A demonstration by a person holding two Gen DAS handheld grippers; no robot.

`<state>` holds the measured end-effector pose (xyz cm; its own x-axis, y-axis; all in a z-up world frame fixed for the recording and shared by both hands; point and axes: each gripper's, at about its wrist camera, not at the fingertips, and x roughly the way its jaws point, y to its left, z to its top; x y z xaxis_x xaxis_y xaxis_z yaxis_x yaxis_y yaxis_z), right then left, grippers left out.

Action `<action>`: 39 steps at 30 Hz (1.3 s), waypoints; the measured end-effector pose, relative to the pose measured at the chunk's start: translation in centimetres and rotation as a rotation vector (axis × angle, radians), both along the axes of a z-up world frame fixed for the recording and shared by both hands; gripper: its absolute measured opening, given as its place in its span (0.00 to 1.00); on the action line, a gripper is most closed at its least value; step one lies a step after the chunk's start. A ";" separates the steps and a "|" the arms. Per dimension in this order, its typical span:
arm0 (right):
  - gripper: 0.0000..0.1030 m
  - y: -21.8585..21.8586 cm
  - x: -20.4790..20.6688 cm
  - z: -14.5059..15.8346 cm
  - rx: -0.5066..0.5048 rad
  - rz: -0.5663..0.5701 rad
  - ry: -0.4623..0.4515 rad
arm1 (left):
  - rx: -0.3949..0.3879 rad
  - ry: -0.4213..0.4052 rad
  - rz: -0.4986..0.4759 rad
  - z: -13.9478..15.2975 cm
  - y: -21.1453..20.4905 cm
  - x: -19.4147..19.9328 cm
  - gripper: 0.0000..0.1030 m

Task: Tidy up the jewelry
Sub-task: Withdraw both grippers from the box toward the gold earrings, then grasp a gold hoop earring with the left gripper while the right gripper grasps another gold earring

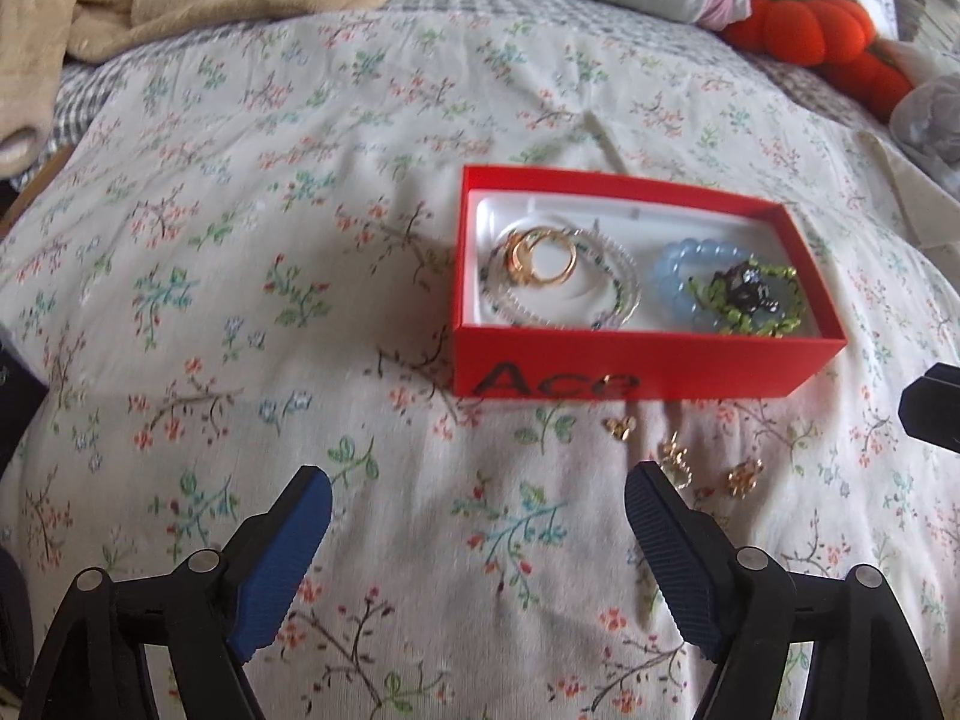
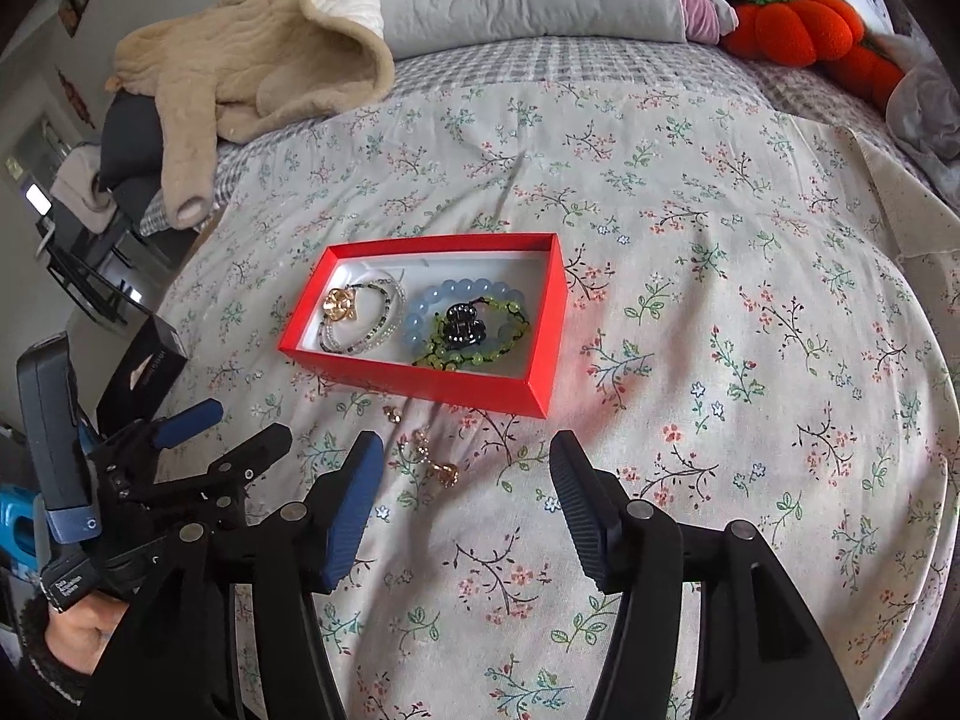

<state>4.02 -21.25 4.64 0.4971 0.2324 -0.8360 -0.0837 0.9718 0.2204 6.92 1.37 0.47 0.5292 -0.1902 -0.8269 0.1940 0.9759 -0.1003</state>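
hovering empty tongs (image 2: 465, 504) near red box (image 2: 420, 387)

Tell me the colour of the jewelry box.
Red box with a white lining, clearest in the right wrist view.

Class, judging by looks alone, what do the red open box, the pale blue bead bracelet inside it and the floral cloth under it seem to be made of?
Red open box: probably matte cardboard, given its thin, flat walls, crisp folded corners and printed black letters.
Pale blue bead bracelet: translucent glossy beads, glass, stone or plastic; the look cannot settle which.
Floral cloth: soft woven fabric, likely cotton, matte and creased.
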 end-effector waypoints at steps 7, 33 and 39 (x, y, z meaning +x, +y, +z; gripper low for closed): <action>0.59 0.3 -0.5 -1.6 -0.054 0.004 0.026 | 0.032 -0.014 0.048 -0.7 0.9 -0.9 0.82; 0.40 4.6 -1.1 -8.3 -0.200 0.170 -0.016 | -0.002 -0.050 -0.046 -4.3 1.2 -1.7 0.81; 0.39 4.8 0.4 -8.6 -0.186 0.162 -0.030 | -0.037 -0.061 -0.073 -4.8 1.3 -1.6 0.79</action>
